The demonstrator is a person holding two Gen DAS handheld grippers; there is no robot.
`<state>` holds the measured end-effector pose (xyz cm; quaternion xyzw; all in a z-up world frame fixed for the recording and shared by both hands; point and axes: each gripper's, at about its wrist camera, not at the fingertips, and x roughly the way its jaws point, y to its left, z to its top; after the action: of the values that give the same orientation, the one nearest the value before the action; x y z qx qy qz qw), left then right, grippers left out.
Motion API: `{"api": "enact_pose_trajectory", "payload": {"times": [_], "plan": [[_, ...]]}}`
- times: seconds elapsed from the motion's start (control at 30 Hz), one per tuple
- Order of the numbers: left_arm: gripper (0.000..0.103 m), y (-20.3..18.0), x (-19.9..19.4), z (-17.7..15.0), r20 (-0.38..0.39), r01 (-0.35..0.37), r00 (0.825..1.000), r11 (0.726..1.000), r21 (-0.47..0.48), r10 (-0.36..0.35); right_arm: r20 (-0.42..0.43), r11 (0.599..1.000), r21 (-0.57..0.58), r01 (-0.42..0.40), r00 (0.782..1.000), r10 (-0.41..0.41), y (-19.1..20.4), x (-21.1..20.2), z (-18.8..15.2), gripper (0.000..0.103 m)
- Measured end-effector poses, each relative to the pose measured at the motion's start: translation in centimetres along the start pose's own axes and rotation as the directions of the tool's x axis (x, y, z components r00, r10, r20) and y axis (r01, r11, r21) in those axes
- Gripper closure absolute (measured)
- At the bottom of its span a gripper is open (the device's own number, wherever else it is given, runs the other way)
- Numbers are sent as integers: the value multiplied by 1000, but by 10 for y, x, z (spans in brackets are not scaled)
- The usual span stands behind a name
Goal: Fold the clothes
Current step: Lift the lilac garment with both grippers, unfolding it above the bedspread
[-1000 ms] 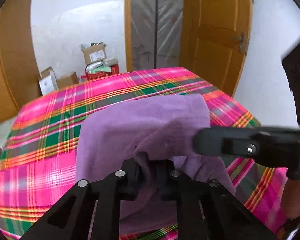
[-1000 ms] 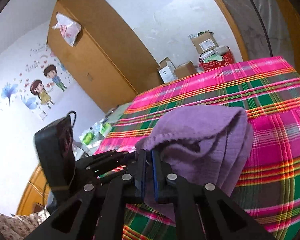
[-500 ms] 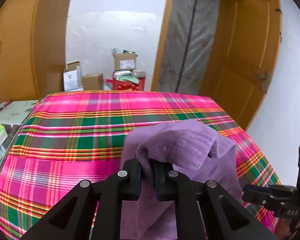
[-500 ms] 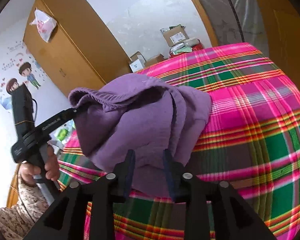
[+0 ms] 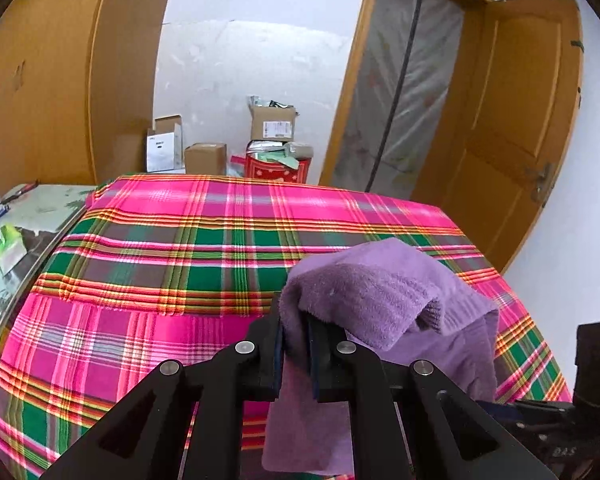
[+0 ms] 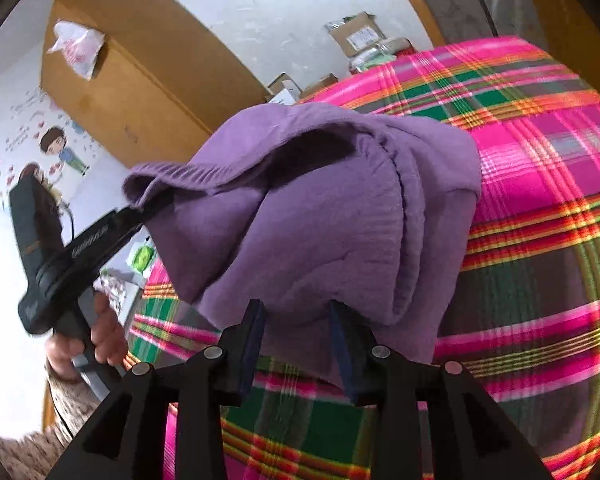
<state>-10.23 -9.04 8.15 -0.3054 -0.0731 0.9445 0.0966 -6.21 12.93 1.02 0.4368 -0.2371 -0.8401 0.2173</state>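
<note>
A purple knitted garment [image 5: 384,304] hangs bunched above the pink and green plaid cloth [image 5: 180,248] of the table. My left gripper [image 5: 298,344] is shut on a fold of it, and the fabric drapes down over the fingers to the right. In the right wrist view the same purple garment [image 6: 320,216] fills the middle. My right gripper [image 6: 298,320] stands open just beneath it, with cloth hanging near the gap between its fingers. The left gripper [image 6: 140,214] shows at the left, held by a person's hand [image 6: 100,332], pinching the garment's edge.
A wooden wardrobe [image 5: 52,80] stands at the left and an open wooden door [image 5: 516,128] at the right. Cardboard boxes [image 5: 272,124] and a red box [image 5: 276,168] sit on the floor behind the table. A tray with small items [image 5: 8,248] lies left of the table.
My right gripper has opened and let go of the garment. My left gripper has lifted the bunched garment, which now hangs from it alone.
</note>
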Motion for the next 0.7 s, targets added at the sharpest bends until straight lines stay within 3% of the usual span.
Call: {"api": "enact_pose_trajectory", "payload": {"times": [0.23, 0.27, 0.3, 0.4, 0.7], "plan": [[93, 11, 5, -2, -11, -8, 1000, 1000, -28, 7, 4, 989, 149, 4, 1000, -5, -6, 10, 11, 69], [93, 13, 5, -2, -12, -4, 1000, 999, -32, 4, 19, 988, 153, 13, 1000, -16, -5, 10, 12, 74], [93, 14, 5, -2, -14, -1, 1000, 999, -35, 1, 32, 991, 133, 34, 999, -38, -1, 8, 12, 83], [93, 17, 2, 0, -5, -1, 1000, 999, -44, 1, 75, 996, 67, 64, 995, -69, 13, 1, 14, 95], [93, 35, -20, 1, 36, -28, 999, 996, -90, 32, 210, 985, -125, 118, 974, -90, 57, -26, 23, 98]]}}
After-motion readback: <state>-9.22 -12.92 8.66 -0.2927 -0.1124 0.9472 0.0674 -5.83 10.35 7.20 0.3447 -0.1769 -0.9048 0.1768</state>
